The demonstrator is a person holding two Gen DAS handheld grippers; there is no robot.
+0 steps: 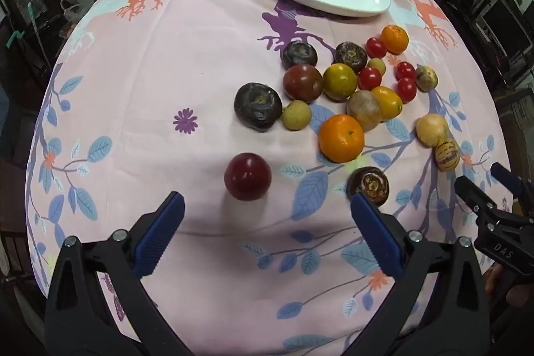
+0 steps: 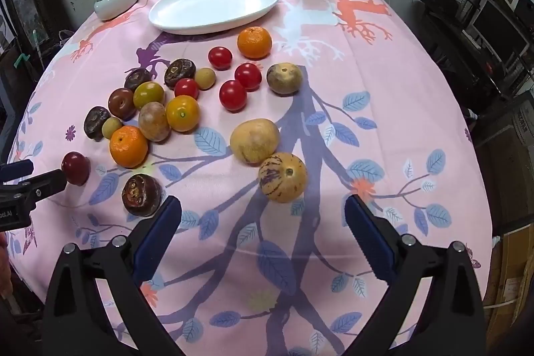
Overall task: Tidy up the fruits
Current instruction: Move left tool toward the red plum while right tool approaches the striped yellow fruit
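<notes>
Left hand-held gripper (image 1: 267,209) spread wide, dark red plum (image 1: 247,176) just ahead.

1. Light falls from above, moderate and even; the cloth (image 1: 167,72) is bright, the room around it dim.
2. Glare streaks the plate (image 2: 213,5) and dots the plum (image 1: 247,176).
3. Soft shadows lie under the fruits and before each tool.
4. Fisheye bends the bench edge; the corners go black.
5. The centre is sharp; the margins are slightly soft.
</notes>
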